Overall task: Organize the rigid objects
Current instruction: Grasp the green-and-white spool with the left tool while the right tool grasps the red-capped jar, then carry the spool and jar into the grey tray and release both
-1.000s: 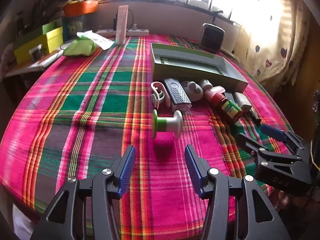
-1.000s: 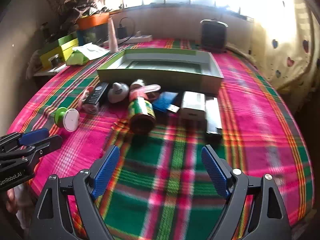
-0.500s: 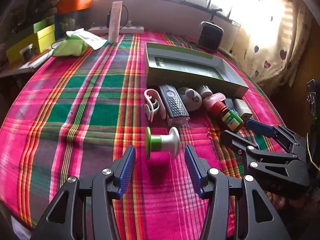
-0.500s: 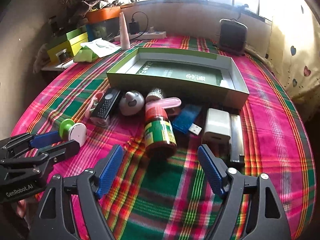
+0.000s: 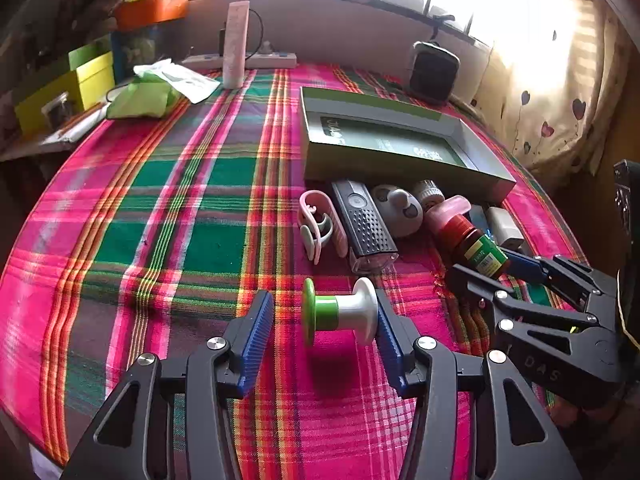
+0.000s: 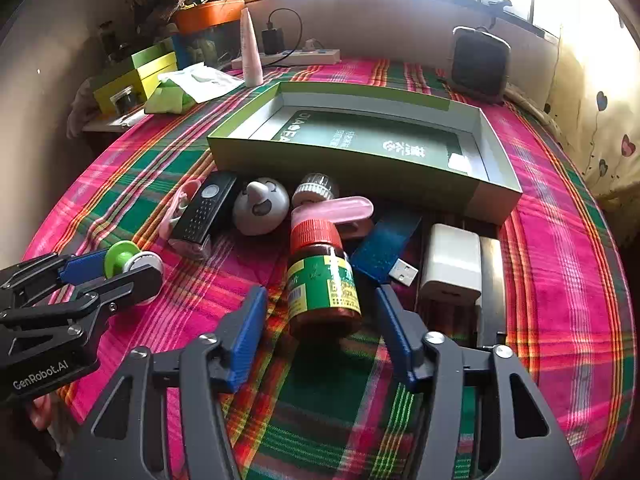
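Note:
My left gripper [image 5: 325, 316] is open around a green and white spool [image 5: 340, 314] lying on the plaid cloth; its right pad touches the white end. My right gripper [image 6: 320, 312] is open with a red-capped brown bottle [image 6: 322, 280] lying between its fingers. Behind them lie a black remote [image 6: 204, 210], a pink clip [image 5: 320, 224], a white face toy [image 6: 261, 206], a pink case [image 6: 348, 210], a blue USB stick [image 6: 386, 248], a white charger [image 6: 452, 266] and a dark bar [image 6: 490, 280]. The open green box [image 6: 340, 156] stands behind them.
A black speaker [image 6: 480, 64] stands at the back right. A power strip [image 6: 288, 56], a pink tube [image 6: 252, 52], a green pouch [image 5: 140, 98] and yellow-green boxes [image 5: 64, 88] are at the back left. The table edge curves close on both sides.
Both grippers have moved forward. The spool now sits between the left fingers, and the bottle sits between the right fingers. Nothing on the cloth has shifted.

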Demonstrator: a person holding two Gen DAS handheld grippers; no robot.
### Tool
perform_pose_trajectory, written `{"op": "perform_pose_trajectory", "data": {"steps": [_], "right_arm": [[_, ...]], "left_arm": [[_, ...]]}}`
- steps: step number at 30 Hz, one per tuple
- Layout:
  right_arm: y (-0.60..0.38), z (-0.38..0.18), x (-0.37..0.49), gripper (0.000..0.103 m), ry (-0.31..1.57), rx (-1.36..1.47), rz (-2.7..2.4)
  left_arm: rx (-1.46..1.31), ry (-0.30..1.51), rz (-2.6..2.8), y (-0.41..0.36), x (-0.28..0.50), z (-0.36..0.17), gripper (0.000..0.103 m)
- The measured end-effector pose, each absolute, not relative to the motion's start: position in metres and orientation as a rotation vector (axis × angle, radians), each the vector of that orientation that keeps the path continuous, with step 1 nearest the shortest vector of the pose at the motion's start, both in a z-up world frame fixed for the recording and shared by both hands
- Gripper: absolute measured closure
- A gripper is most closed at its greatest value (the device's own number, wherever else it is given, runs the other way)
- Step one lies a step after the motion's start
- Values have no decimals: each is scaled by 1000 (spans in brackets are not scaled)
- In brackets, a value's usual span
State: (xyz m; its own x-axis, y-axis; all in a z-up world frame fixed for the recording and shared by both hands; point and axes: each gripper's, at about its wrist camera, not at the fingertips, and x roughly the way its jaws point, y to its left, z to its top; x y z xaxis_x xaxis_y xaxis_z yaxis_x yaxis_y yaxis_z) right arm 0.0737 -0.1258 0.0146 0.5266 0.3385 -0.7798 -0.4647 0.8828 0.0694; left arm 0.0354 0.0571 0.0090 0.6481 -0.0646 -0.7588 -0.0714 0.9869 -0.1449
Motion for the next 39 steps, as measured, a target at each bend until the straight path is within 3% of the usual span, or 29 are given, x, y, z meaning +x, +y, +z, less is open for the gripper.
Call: {"op": "perform_pose_trajectory", "data": {"steps": [5,9,39], "right_arm": [[-127,15,76,61,895,-153,476],[-131,16,77,68,897,-137,477],[-151,53,106,70,833,-67,452]], "left_arm": [[-167,857,-10,55,36,11,68],[-146,852,-13,51,37,12,71],[-124,772,-107,49,86,58,71]]}}
